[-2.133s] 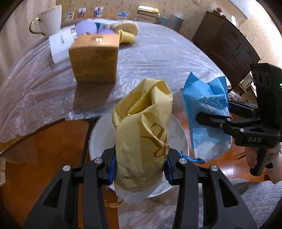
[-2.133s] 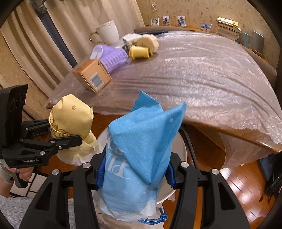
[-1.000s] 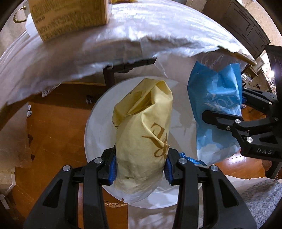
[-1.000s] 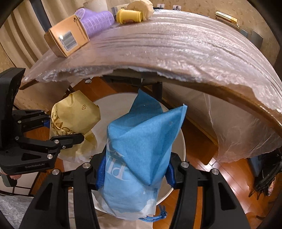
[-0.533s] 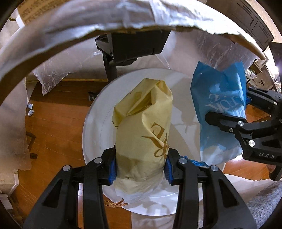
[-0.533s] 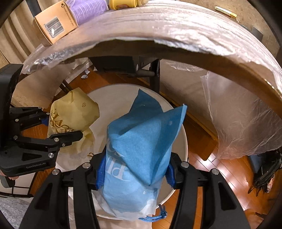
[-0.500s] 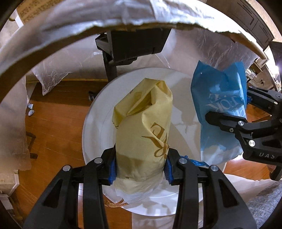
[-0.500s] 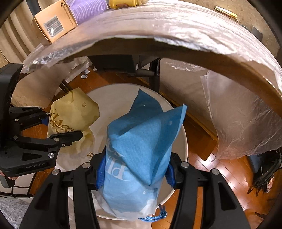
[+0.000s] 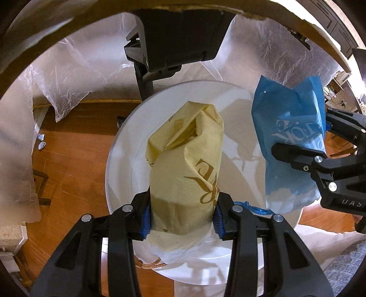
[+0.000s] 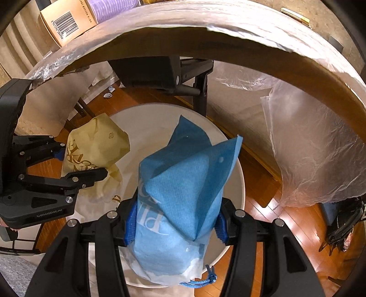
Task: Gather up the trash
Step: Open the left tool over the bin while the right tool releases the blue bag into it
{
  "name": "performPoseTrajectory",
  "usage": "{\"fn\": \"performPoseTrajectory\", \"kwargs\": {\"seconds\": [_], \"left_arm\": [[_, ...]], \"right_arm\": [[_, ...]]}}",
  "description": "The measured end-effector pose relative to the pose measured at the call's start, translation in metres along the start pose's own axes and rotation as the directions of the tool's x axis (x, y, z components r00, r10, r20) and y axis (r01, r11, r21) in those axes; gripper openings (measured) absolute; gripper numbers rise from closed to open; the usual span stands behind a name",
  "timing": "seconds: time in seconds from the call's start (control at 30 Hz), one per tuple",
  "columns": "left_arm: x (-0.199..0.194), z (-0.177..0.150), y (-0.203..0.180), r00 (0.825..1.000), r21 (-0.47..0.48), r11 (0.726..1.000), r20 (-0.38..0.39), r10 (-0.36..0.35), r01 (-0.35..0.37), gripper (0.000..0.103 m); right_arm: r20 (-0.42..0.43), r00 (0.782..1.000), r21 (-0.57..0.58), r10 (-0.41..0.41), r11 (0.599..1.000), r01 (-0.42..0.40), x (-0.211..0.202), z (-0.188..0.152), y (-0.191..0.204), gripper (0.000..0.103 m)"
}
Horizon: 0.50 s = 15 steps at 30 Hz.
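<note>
My left gripper (image 9: 181,217) is shut on a crumpled yellow bag with gold lettering (image 9: 185,164), which hangs over the mouth of a round white bin (image 9: 123,146). The same yellow bag (image 10: 96,146) and left gripper (image 10: 75,164) show at the left of the right wrist view. My right gripper (image 10: 176,224) is shut on a crumpled blue bag with white lettering (image 10: 183,196), held over the same white bin (image 10: 238,173). In the left wrist view the blue bag (image 9: 290,141) hangs at the bin's right rim, pinched by the right gripper (image 9: 320,141).
The table edge, draped in clear plastic (image 10: 315,146), arches overhead, with a black table frame (image 9: 178,34) beneath it. A cardboard box (image 10: 64,22) and a purple roll (image 10: 114,6) sit on top. Wooden floor (image 9: 68,160) surrounds the bin; small scraps (image 9: 41,141) lie at left.
Both grippers have tipped further downward with their bags still held; the tabletop has slid up out of view and the bin and the table's underside fill more of each view.
</note>
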State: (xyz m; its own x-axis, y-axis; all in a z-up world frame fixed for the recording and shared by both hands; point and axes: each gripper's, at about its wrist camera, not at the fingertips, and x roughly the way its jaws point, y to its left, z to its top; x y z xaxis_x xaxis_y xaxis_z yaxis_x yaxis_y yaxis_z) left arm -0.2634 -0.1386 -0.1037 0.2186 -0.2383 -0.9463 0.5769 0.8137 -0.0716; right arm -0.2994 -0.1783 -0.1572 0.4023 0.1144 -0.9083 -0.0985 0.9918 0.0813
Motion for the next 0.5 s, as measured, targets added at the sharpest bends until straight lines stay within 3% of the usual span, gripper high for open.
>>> {"fn": "performPoseTrajectory", "kwargs": {"seconds": [0.5], "left_arm": [[0.0072,0.0001,0.0020,1.000,0.009,1.000,-0.010,0.009,-0.009,0.043]], "right_arm": [[-0.019,1.000,-0.014,-0.017,1.000,0.016,0.0094,-0.0010,-0.0024,0.053]]}}
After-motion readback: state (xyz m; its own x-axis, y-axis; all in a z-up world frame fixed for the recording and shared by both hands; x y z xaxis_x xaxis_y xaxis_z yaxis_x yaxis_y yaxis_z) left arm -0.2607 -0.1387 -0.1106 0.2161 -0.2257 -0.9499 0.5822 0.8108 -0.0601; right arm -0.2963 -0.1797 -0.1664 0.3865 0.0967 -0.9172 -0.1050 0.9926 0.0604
